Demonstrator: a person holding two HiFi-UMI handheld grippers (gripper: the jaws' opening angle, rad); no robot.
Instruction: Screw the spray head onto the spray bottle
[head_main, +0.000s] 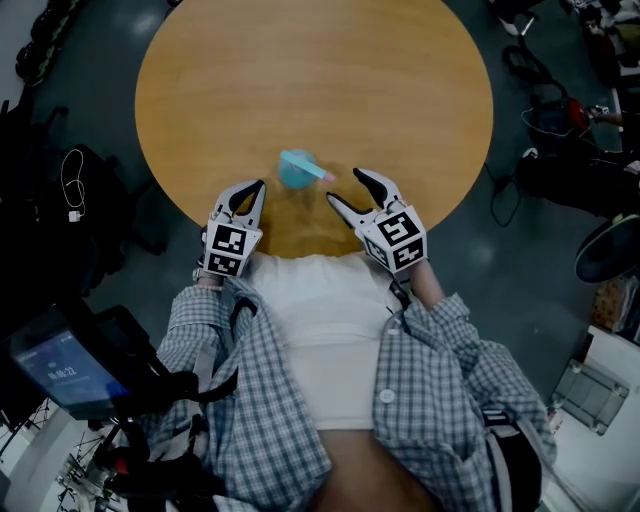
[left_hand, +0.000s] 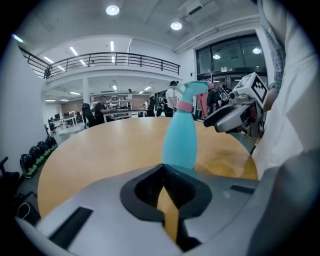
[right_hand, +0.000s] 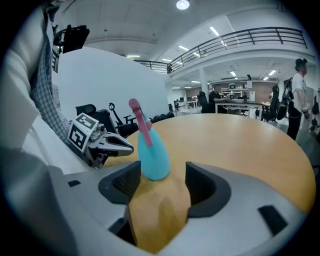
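So the teal spray bottle (head_main: 297, 170) is standing upright on the round wooden surface (head_main: 300, 70), a bit below the middle of the head view. It's close to the near edge, which makes sense because it sits right between the two tools and either one can get at it.

The spray head (left_hand: 194, 89) is already sitting on top, with a pink collar (left_hand: 185, 106) at the neck. I honestly can't tell whether it's threaded down tight or just resting there.

The left gripper (head_main: 258, 188) is just beside the bottle on its left. Its fingers are clenched together on nothing, with only a sliver of wood showing between them in its own view, and the bottle sits just past their tips.

The right gripper (head_main: 343, 188) is on the other side with its fingers spread wide and empty. They're aimed at the bottle, which stands just beyond the gap rather than inside it.

My guess is the right one is lined up to close on the body or the head. The left would have to open again before it could steady or twist anything. Nothing is holding the bottle now, so a nudge could tip it.
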